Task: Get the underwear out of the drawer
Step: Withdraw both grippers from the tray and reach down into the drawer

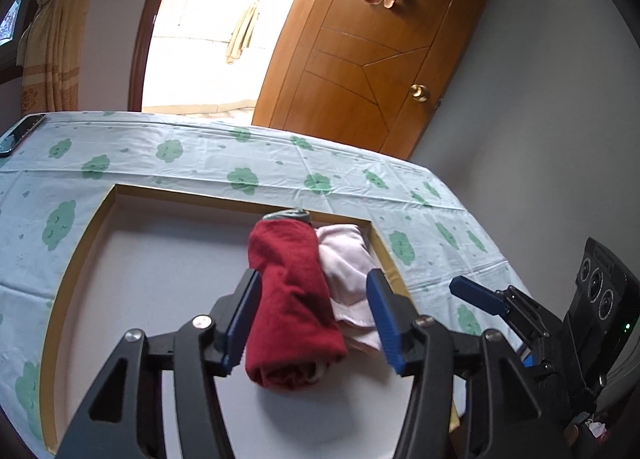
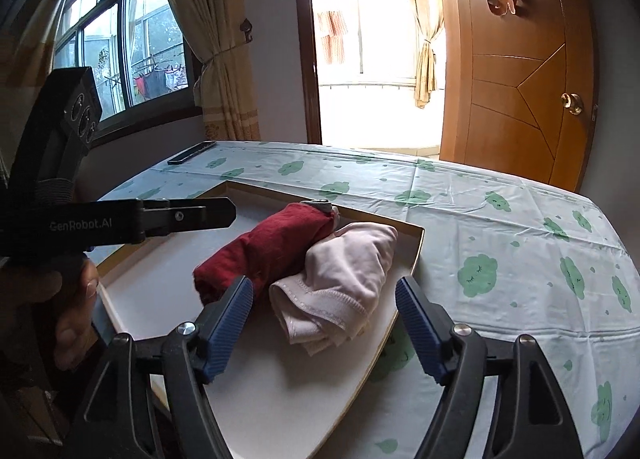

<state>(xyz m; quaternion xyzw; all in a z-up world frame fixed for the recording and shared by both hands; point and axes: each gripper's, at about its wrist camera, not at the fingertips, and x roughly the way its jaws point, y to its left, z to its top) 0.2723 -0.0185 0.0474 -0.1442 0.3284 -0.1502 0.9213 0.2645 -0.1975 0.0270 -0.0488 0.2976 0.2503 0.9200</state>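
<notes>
A shallow drawer (image 1: 80, 247) (image 2: 416, 247) with a white floor and tan rim lies on the table. In it lie a rolled red underwear (image 1: 288, 299) (image 2: 264, 251) and a folded pale pink underwear (image 1: 344, 259) (image 2: 344, 271) side by side, with a grey piece (image 1: 288, 215) behind the red roll. My left gripper (image 1: 312, 319) is open, its jaws on either side of the red roll. My right gripper (image 2: 324, 327) is open, its jaws on either side of the pink underwear's near end. The right gripper also shows in the left wrist view (image 1: 480, 295).
A tablecloth with green cloud prints (image 1: 240, 163) (image 2: 500, 239) covers the table. A dark phone (image 1: 20, 133) (image 2: 192, 153) lies at the far left edge. A wooden door (image 1: 372, 59) and a bright doorway stand behind. A window with curtains (image 2: 120, 39) is at the left.
</notes>
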